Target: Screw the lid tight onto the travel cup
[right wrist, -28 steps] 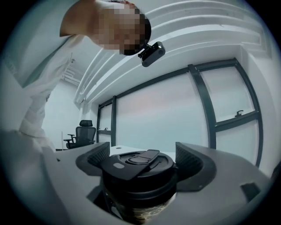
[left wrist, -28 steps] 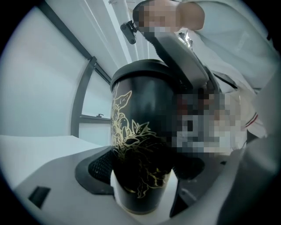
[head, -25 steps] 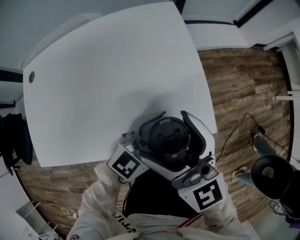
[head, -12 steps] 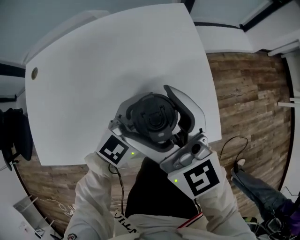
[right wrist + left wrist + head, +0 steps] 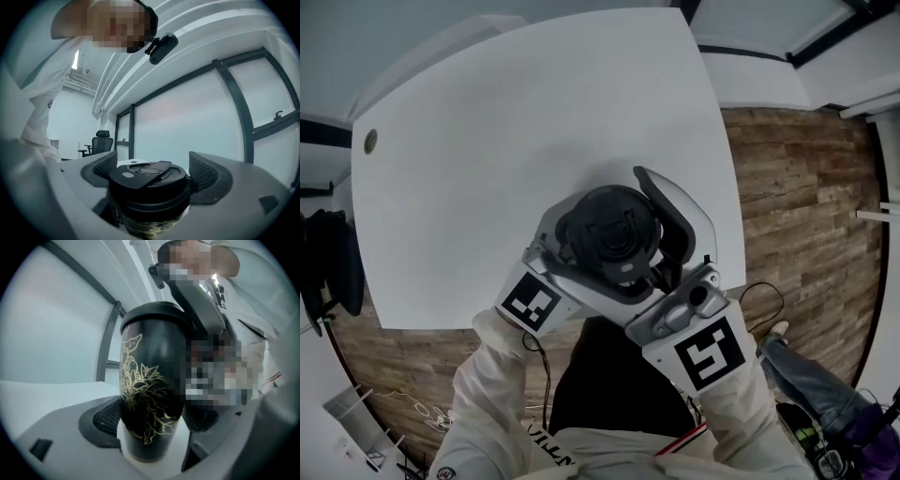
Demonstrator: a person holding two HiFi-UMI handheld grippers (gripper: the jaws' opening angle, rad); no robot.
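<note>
Axis: we see the travel cup [image 5: 150, 390] roughly upright, its lid [image 5: 147, 180] facing the head camera.
Look: black body with a gold floral pattern; black lid with a flip tab.
Place: over the white counter's [image 5: 487, 141] near edge.
Left hand-held gripper [image 5: 151, 427]: clamped on the cup's body.
Right hand-held gripper [image 5: 152, 174]: closed around the lid.
</note>
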